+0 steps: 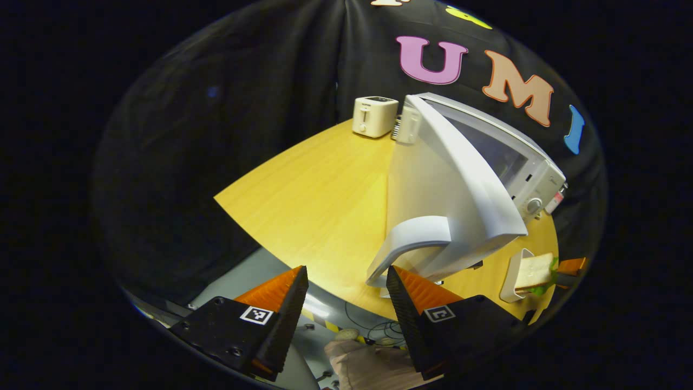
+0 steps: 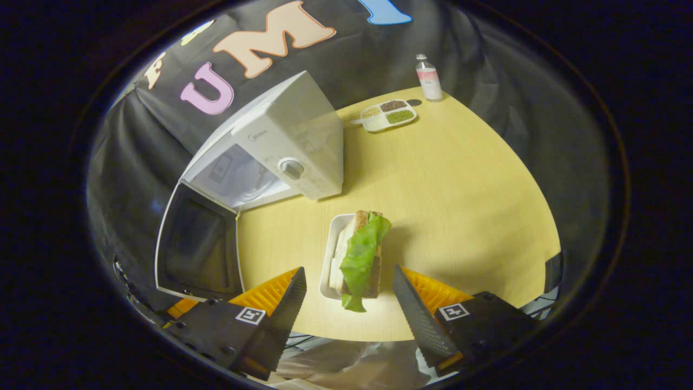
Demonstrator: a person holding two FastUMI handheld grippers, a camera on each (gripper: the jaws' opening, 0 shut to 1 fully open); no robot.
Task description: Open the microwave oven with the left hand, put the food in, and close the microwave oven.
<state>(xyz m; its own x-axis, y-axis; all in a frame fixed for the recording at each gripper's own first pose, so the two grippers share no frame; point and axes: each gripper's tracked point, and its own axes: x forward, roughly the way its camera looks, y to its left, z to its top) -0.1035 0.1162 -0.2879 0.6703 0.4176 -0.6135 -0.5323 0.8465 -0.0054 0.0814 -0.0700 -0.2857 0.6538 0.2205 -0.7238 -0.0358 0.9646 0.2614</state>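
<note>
Right gripper view: the sandwich (image 2: 360, 254) in its tray (image 2: 329, 260) is seen straight ahead between the released right gripper (image 2: 349, 295) fingers — long axis pointing away, open microwave (image 2: 270, 146) to its left.

Left gripper (image 1: 346, 292) released beside the door (image 1: 433, 206).

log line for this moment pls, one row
microwave door: open | sandwich: in white tray on table, not loaded | left gripper: open by door handle | right gripper: open around sandwich
</note>
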